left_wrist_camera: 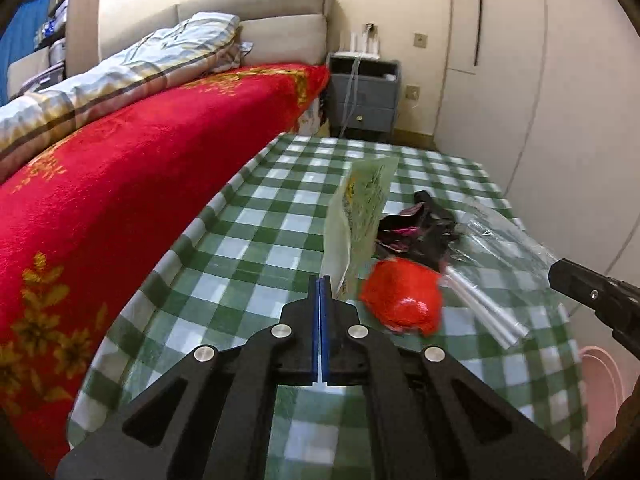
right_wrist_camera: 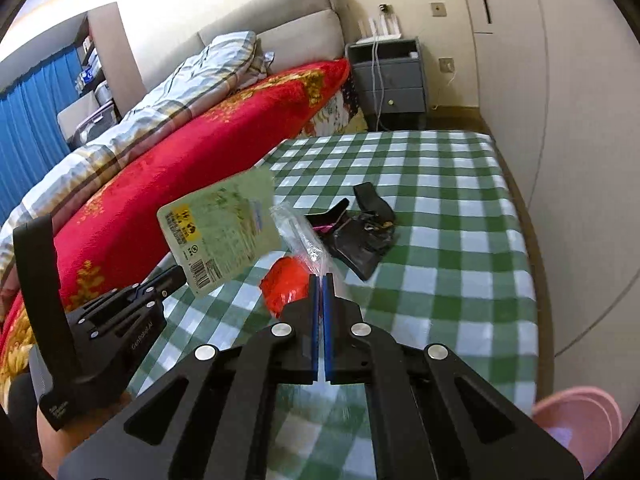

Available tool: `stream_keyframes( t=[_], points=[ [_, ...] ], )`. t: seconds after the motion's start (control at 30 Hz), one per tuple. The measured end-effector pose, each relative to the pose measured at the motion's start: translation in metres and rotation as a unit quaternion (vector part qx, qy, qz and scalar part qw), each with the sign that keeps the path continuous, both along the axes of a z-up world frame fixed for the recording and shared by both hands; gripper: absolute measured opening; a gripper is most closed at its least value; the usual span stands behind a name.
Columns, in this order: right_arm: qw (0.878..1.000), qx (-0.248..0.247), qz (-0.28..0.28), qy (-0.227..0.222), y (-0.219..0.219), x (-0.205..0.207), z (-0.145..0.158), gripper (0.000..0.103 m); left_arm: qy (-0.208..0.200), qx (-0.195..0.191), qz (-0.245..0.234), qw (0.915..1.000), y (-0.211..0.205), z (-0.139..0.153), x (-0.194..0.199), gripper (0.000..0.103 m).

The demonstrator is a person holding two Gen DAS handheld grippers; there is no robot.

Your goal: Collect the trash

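Left wrist view: the left gripper (left_wrist_camera: 323, 280) has its jaws pressed together on the lower edge of a pale green snack packet (left_wrist_camera: 362, 204), which stands up edge-on above the green-and-white checked surface (left_wrist_camera: 256, 240). Just right of the jaws sits a crumpled red wrapper (left_wrist_camera: 402, 300), blurred. A clear plastic bag (left_wrist_camera: 492, 264) extends from beside the red wrapper toward the right gripper (left_wrist_camera: 592, 292), whose black tip enters at the right edge; its hold cannot be told from this view. A black wrapper with pink markings (left_wrist_camera: 420, 228) lies on the surface beyond the red wrapper. A bed with a red blanket (left_wrist_camera: 120, 200) runs along the left side of the surface. A grey nightstand (left_wrist_camera: 366, 92) stands at the far wall. A pink bin (left_wrist_camera: 600, 384) shows partly past the right edge of the surface.

Right wrist view: the right gripper (right_wrist_camera: 320, 278) has its jaws pinched on the clear plastic bag (right_wrist_camera: 300, 236), which rises from between the blue pads. The red wrapper (right_wrist_camera: 286, 284) sits just left of the jaws, on the surface (right_wrist_camera: 460, 248). The black wrapper (right_wrist_camera: 360, 236) lies farther out. The left gripper (right_wrist_camera: 178, 276) holds the green packet (right_wrist_camera: 220, 232) by its lower corner, lifted clear of the surface, barcode side facing the camera. The pink bin (right_wrist_camera: 576, 420) appears at the lower right.
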State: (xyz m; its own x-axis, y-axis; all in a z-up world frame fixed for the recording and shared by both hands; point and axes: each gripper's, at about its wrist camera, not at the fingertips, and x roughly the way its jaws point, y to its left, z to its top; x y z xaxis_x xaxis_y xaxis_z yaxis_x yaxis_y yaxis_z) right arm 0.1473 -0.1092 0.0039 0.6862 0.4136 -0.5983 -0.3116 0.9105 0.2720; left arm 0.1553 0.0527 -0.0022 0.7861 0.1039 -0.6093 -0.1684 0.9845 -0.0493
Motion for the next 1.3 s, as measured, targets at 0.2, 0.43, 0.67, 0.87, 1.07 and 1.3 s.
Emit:
stream_keyframes(
  t=[0.2,0.43,0.67,0.87,1.07,1.3],
  points=[
    [1.000,0.010,-0.016,-0.007,-0.014,-0.032,0.015,0.002,-0.016,-0.008,-0.034,0.9993,-0.011,0.012,-0.026,0.000],
    [0.999,0.008,-0.035,-0.020,-0.027,-0.067,0.027,0.002,-0.021,-0.016,-0.051,0.9983,-0.015,0.017,-0.047,0.000],
    [0.998,0.019,-0.050,-0.036,-0.037,-0.098,0.040,0.002,-0.029,-0.036,-0.061,0.9971,-0.011,0.020,-0.063,0.000],
    [0.997,0.006,-0.058,-0.050,-0.041,-0.117,0.045,0.002,-0.033,-0.048,-0.070,0.9958,-0.011,0.021,-0.067,0.000],
    [0.996,0.018,-0.072,-0.040,-0.051,-0.126,0.042,0.002,0.008,-0.091,-0.086,0.9921,-0.009,-0.002,-0.057,0.000],
    [0.996,0.021,-0.081,-0.037,-0.056,-0.124,0.038,0.002,0.039,-0.029,-0.115,0.9921,-0.050,-0.033,-0.046,0.046]
  ],
)
